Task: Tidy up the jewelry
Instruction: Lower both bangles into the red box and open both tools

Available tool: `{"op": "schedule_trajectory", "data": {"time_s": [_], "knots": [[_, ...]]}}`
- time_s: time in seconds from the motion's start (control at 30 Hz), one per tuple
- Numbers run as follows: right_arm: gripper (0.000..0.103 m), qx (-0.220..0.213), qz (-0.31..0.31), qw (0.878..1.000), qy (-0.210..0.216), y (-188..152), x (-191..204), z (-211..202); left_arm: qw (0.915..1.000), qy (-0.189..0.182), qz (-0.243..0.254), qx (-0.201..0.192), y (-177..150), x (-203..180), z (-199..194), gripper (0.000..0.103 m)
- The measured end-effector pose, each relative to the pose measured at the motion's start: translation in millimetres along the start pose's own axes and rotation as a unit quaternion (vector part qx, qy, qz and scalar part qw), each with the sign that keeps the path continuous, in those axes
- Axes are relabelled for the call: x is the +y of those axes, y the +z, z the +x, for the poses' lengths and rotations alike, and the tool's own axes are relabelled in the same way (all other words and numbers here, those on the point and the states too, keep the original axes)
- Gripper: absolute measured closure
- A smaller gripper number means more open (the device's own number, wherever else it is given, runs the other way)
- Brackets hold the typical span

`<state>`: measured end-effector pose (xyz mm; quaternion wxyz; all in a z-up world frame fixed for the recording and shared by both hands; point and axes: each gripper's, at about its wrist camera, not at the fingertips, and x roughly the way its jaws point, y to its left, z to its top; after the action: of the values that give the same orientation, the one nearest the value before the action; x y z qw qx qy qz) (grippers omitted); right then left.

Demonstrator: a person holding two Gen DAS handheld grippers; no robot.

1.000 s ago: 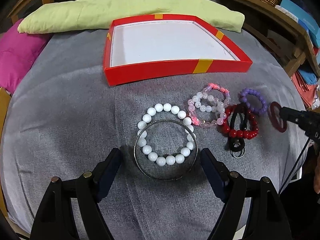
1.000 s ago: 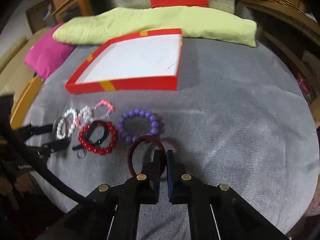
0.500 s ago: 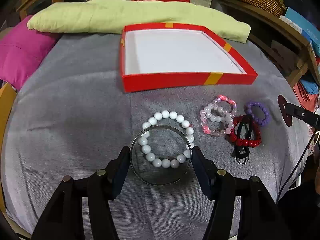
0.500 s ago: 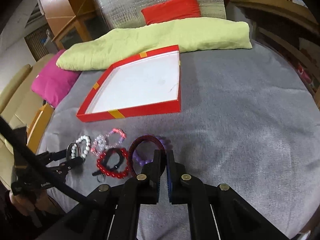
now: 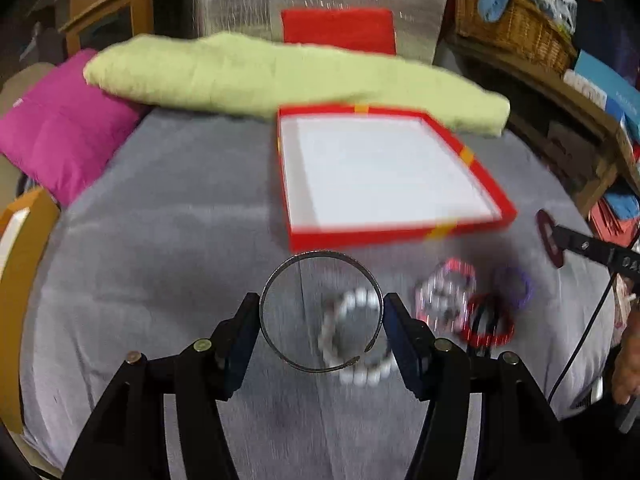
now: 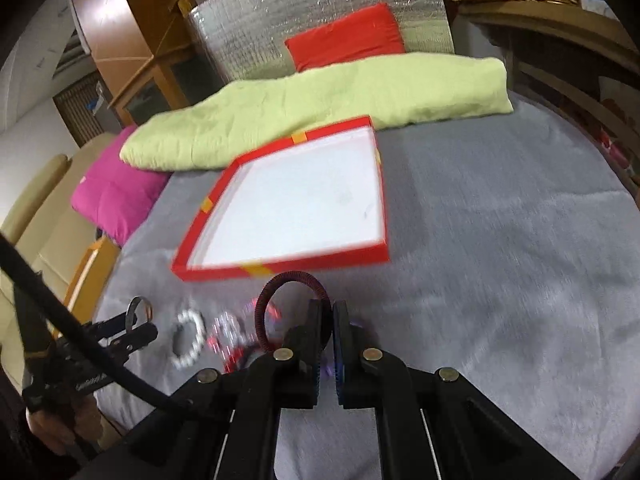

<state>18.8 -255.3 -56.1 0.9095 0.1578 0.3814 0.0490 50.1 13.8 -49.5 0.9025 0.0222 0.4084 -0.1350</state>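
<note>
My left gripper [image 5: 321,312] is shut on a thin metal bangle [image 5: 320,257], which hangs lifted off the grey cloth with a pad pressing each side. Below it lie a white bead bracelet [image 5: 362,374], a pink bead bracelet [image 5: 446,294], a red bead bracelet [image 5: 486,326] and a purple one [image 5: 516,286], all blurred. My right gripper [image 6: 332,314] is shut on a dark red corded ring [image 6: 294,280], raised above the cloth. The red shallow box [image 5: 400,236] with a white floor stands just beyond both; its near wall [image 6: 280,268] shows behind the ring.
A green rolled blanket [image 5: 280,76] lies behind the box, a magenta cushion [image 5: 60,128] at the left. A silver padded panel [image 6: 320,20] and a red cushion [image 6: 344,40] stand at the back. Wooden shelves and a wicker basket [image 5: 516,28] line the right side.
The left jaws narrowed onto the metal bangle and lifted it off the white beads. The right gripper rose with the dark red ring, away from the purple bracelet, toward the box.
</note>
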Motion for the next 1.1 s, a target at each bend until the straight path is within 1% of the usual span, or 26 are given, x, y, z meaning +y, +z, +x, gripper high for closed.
{"op": "schedule_trajectory", "data": {"time_s": [0.17,0.3,0.5,0.6,0.67,0.73,0.83,0.87,0.97,1.1], "knots": [[0.098,-0.015,0.03,0.999,-0.001,26.7,8.8,25.6,0.9996,0.0,0.0,-0.027,32.3,-6.9,13.3,0.039],[0.098,-0.026,0.036,0.999,-0.005,46.4,17.7,54.8,0.9998,-0.015,0.0,-0.015,47.8,-12.4,38.1,0.039],[0.097,0.011,0.039,0.999,-0.016,55.6,19.3,100.2,0.9999,-0.009,0.001,0.01,59.5,-23.7,68.2,0.039],[0.094,0.028,0.043,0.999,-0.018,54.9,13.7,111.4,0.9996,-0.003,0.01,0.025,62.5,-33.3,80.5,0.039],[0.094,0.032,0.041,0.998,-0.017,54.5,9.9,115.6,0.9995,0.006,0.013,0.027,64.5,-36.8,86.5,0.039],[0.094,0.03,0.039,0.999,-0.024,54.8,6.5,115.4,0.9993,0.014,0.013,0.032,64.9,-39.0,91.7,0.039],[0.094,0.028,0.055,0.998,-0.013,57.3,-1.9,105.2,0.9991,0.02,0.007,0.036,64.5,-39.6,93.6,0.039],[0.093,0.022,0.057,0.998,-0.008,58.0,-4.5,98.6,0.9992,0.02,0.007,0.033,63.9,-39.0,91.9,0.039],[0.083,0.01,0.05,0.999,-0.01,58.6,-7.5,81.3,0.9993,0.027,0.011,0.023,61.1,-35.5,83.7,0.039],[0.083,0.024,0.034,0.999,-0.014,51.4,-14.5,59.6,0.999,0.038,0.019,0.013,50.4,-24.9,64.9,0.039]]}}
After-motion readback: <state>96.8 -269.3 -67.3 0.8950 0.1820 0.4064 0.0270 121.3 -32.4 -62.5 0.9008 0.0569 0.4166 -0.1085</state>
